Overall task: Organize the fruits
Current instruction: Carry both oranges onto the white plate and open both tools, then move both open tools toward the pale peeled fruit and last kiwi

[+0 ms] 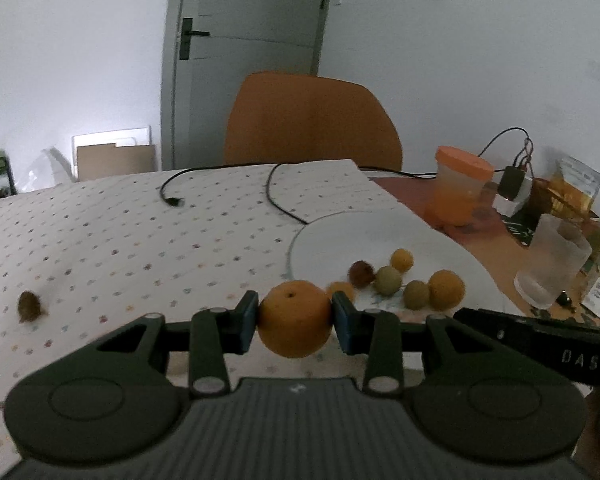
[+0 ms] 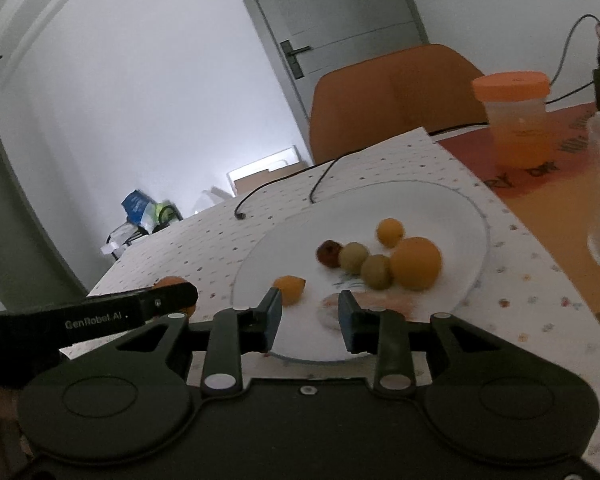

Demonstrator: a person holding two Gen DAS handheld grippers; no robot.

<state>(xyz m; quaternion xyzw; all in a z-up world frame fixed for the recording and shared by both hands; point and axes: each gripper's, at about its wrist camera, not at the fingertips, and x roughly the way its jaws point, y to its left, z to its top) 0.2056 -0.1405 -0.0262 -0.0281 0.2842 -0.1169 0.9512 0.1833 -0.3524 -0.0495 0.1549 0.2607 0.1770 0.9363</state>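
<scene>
One orange clamped in left hand-held gripper, right hand-held gripper empty

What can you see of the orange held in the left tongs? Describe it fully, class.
The orange is round, with dull, slightly dimpled peel and a small dark stem dimple on top. The left tongs clamp it on both sides, with the blue pads pressed against it. It sits in front of the near edge of the white plate; the right wrist view shows only a sliver.
</scene>
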